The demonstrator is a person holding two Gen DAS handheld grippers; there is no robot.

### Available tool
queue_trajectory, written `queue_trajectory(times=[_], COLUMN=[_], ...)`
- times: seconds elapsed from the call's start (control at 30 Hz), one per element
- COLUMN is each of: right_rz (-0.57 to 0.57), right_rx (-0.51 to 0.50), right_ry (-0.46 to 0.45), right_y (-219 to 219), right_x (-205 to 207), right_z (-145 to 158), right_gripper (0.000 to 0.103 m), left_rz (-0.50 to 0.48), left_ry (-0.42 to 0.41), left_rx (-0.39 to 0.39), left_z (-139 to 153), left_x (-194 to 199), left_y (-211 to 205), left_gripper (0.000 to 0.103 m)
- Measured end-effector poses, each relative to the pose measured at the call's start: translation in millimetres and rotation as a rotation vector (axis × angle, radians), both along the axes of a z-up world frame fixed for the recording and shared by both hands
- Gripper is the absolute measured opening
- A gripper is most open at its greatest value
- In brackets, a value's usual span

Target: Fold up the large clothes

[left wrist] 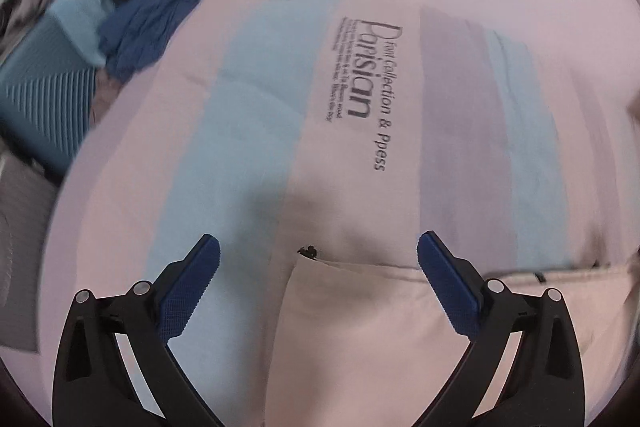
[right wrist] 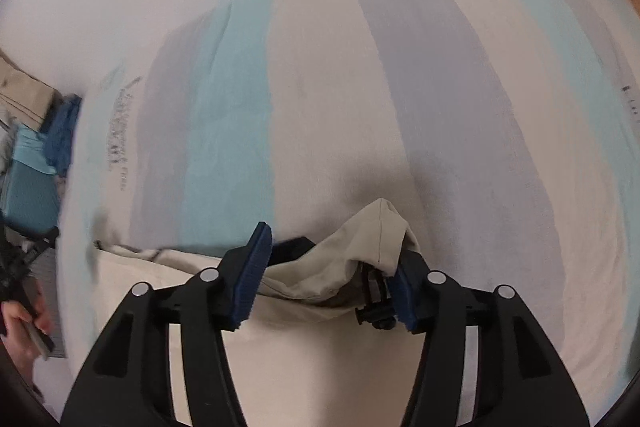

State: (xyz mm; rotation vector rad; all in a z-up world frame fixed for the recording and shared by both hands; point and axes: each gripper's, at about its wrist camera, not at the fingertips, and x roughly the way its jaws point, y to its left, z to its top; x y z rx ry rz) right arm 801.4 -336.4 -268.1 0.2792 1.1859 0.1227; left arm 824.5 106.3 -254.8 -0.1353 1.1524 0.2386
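- The beige garment (left wrist: 360, 327) lies flat on a striped sheet (left wrist: 248, 115) in pink, pale blue and grey bands; its far edge runs left to right just beyond both tools.
- Left tool (left wrist: 319, 253) hangs released, jaws spread wide over the cloth, nothing between them.
- Right tool (right wrist: 332, 259) stands partly open; a raised fold of the garment (right wrist: 372, 239) sits between its pads, and whether they press it I cannot tell.
- Far across the sheet the surface is bare.
- The print on the sheet (left wrist: 360, 75) is partly legible; a dark clip (right wrist: 376, 307) near the right pad is half hidden.
- At the far left lie blue clothes (left wrist: 140, 27) and a teal basket (left wrist: 44, 99), blurred.
- A hand (right wrist: 16, 331) is cut off at the left rim.
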Motion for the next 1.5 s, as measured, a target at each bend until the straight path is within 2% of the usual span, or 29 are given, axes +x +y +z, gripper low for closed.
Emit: queue_trajectory(times=[0.07, 0.13, 0.17, 0.2, 0.27, 0.33, 0.4, 0.53, 0.63, 0.73, 0.87, 0.97, 1.07, 1.2, 1.3, 1.33, 1.4, 1.5], right_rz=[-0.028, -0.137, -0.17, -0.191, -0.18, -0.074, 0.023, 0.113, 0.094, 0.06, 0.056, -0.005, -0.056, -0.185, -0.276, -0.3, -0.325, -0.318], right_rx=[0.093, 0.175, 0.228, 0.227, 0.159, -0.02, -0.123, -0.166, -0.178, -0.25, -0.319, -0.287, -0.251, -0.034, 0.111, 0.149, 0.171, 0.16], right_ry=[0.017, 0.009, 0.033, 0.043, 0.016, -0.021, -0.053, -0.096, -0.11, -0.12, -0.107, -0.075, -0.043, 0.007, 0.032, 0.039, 0.065, 0.045], right_y=[-8, -34, -47, -54, -62, -47, -27, 0, 4, 8, 9, 2, -6, -28, -42, -44, -45, -37], right_x=[5, 10, 17, 20, 21, 11, -14, -82, -136, -180, -229, -255, -272, -286, -281, -277, -268, -260], right_z=[1, 4, 1, 1, 12, 25, 29, 27, 23, 13, -7, -15, -22, -41, -59, -66, -75, -74], right_gripper=[0.068, 0.081, 0.081, 0.081, 0.082, 0.082, 0.083, 0.083, 0.084, 0.084, 0.084, 0.084, 0.084, 0.089, 0.089, 0.089, 0.089, 0.089], left_rz=[-0.059, -0.124, -0.151, -0.178, -0.244, -0.295, -0.315, -0.314, -0.278, -0.269, -0.321, -0.302, -0.269, -0.323, -0.346, -0.322, -0.303, -0.325], left_ry=[-0.02, -0.038, -0.048, -0.059, -0.06, -0.065, -0.061, -0.049, -0.026, 0.049, 0.082, 0.086, 0.034, -0.045, -0.057, -0.08, -0.09, -0.064], left_rx=[0.026, 0.034, 0.026, 0.017, 0.029, 0.019, 0.01, -0.026, -0.085, -0.124, -0.085, -0.092, -0.115, -0.092, -0.09, -0.126, -0.159, -0.123], left_z=[10, 19, 22, 24, 22, 17, 12, 2, -14, -50, -88, -93, -67, -47, -57, -62, -67, -68], left_x=[-10, -24, -32, -41, -58, -75, -86, -109, -121, -124, -118, -116, -137, -185, -211, -216, -220, -215], left_y=[-21, -52, -65, -78, -114, -142, -160, -181, -179, -182, -191, -190, -185, -192, -201, -198, -194, -200], left_gripper=[0.097, 0.097, 0.097, 0.097, 0.097, 0.097, 0.097, 0.097, 0.097, 0.098, 0.098, 0.098, 0.097, 0.097, 0.096, 0.096, 0.096, 0.098])
